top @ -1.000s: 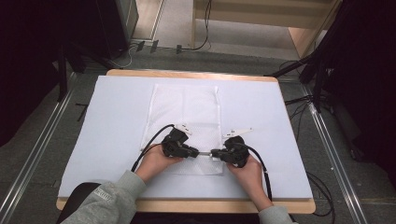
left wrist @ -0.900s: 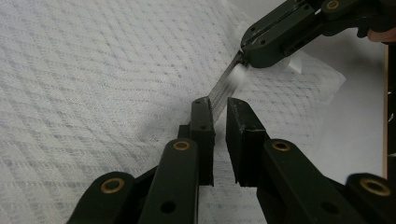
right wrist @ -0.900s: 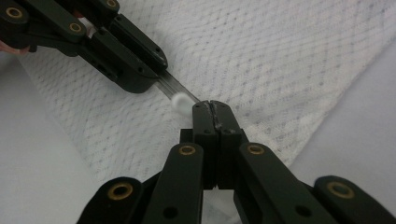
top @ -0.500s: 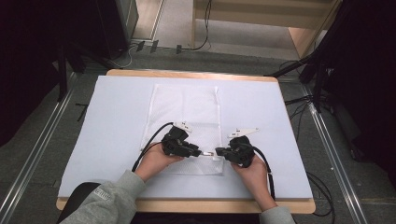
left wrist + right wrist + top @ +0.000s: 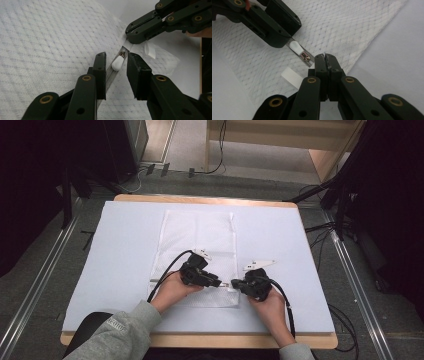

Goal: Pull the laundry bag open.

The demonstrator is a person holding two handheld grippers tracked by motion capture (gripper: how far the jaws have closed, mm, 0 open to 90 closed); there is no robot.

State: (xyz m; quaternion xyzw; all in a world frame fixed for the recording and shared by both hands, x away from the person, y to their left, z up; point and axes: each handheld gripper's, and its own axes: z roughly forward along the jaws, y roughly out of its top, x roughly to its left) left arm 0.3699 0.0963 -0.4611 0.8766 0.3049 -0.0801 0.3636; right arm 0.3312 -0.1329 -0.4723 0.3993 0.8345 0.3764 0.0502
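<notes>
Zipper pull (image 5: pixel 118 63) between parted jaws of left hand-held gripper (image 5: pixel 115 72), untouched, right hand-held gripper (image 5: pixel 327 60) clamped on mesh bag (image 5: pixel 197 237) edge

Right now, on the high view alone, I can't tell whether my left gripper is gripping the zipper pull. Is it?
Observer: No. The left gripper has just been opening its jaws. The white zipper pull lies between them, and neither pad presses on it.
Operator: Is the right one holding anything?
Observer: Yes. The right gripper is shut on the end of the zipper tape, at a corner of the mesh bag.
Operator: Where is the slider along the tape?
Observer: The brass slider sits just short of the right jaws, with a short bare stretch of tape between.
</notes>
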